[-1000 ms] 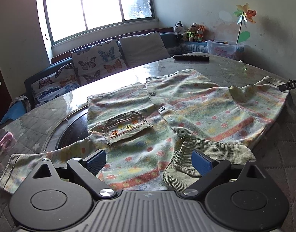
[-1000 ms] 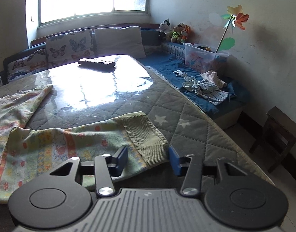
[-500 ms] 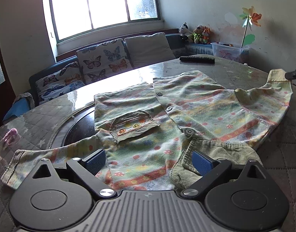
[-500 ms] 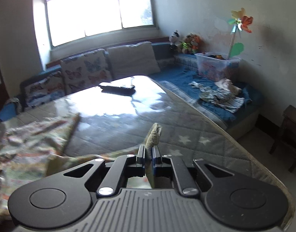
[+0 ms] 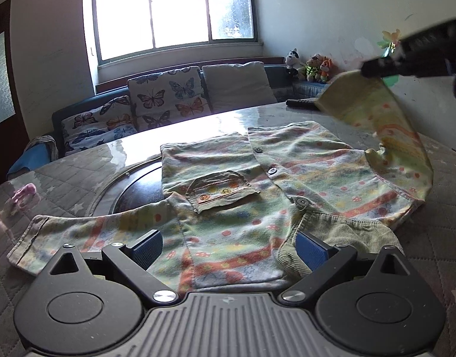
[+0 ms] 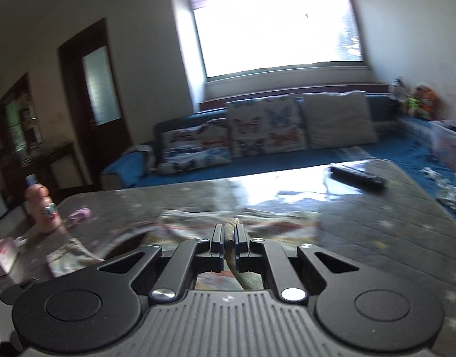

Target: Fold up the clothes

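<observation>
- The shirt (image 5: pixel 302 175) lay soft and light on the surface (image 5: pixel 442 226).
- Its sleeve (image 5: pixel 385 125) was pinched by the right gripper (image 6: pixel 228 238).
- The left gripper (image 5: pixel 229 247) was spread.
- The cuff was judged a sound hold.

The right hand-held gripper (image 6: pixel 228 238), which was open over the shirt's right sleeve (image 5: pixel 385 125) a second ago, is now clamping its cuff and lifting it off the tabletop (image 5: pixel 442 214), swinging it up and leftward over the shirt (image 5: pixel 287 184).
</observation>
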`<state>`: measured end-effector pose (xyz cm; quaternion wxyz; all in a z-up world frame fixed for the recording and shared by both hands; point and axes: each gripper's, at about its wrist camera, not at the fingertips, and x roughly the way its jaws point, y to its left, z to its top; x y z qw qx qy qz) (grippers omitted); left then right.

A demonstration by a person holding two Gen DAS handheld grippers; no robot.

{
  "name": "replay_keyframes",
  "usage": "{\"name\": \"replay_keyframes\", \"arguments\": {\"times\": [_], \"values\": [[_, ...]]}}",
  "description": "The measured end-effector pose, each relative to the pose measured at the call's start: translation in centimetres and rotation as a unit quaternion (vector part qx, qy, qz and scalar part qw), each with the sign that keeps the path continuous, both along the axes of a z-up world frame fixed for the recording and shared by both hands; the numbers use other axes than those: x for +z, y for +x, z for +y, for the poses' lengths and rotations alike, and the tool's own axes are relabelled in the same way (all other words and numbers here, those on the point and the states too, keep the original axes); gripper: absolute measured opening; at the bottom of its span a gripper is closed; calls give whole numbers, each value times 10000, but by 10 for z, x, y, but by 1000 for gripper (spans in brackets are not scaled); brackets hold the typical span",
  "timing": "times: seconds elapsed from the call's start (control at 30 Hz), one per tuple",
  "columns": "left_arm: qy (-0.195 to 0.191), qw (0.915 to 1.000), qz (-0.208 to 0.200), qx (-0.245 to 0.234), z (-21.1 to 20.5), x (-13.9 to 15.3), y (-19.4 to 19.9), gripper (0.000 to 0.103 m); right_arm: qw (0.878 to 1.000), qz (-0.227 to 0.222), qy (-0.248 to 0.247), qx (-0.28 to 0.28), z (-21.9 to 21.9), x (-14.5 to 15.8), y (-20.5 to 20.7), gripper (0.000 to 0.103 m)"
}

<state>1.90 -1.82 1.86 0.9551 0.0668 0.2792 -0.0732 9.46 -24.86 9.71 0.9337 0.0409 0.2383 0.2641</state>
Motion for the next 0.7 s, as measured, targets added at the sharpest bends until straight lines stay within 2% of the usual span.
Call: {"name": "replay_keyframes", "arguments": {"times": [0.23, 0.4, 0.47, 0.5, 0.53, 0.6, 0.63, 0.7], "values": [[-121, 9998, -10, 143, 14, -1, -6, 98, 9961, 106, 69, 868, 86, -6, 2, 6], [-143, 9997, 28, 211, 19, -3, -7, 98, 9933, 215, 73, 1132, 101, -10, -2, 13], [-139, 9996, 24, 224, 21, -3, -7, 98, 9933, 175, 11, 1141, 94, -6, -6, 30], [-142, 9996, 19, 235, 21, -3, -6, 98, 9937, 160, -26, 1113, 90, -6, -7, 42], [-150, 9996, 14, 251, 21, -2, -5, 98, 9941, 143, -90, 1068, 84, -8, -8, 48], [-163, 9995, 2, 282, 20, -1, -1, 98, 9949, 139, -245, 967, 71, -12, -10, 52], [-167, 9994, -5, 297, 20, 0, 0, 98, 9950, 206, -361, 907, 62, -18, -11, 57], [-175, 9994, -14, 313, 19, 1, 4, 98, 9944, 358, -508, 851, 48, -31, -11, 61]]}}
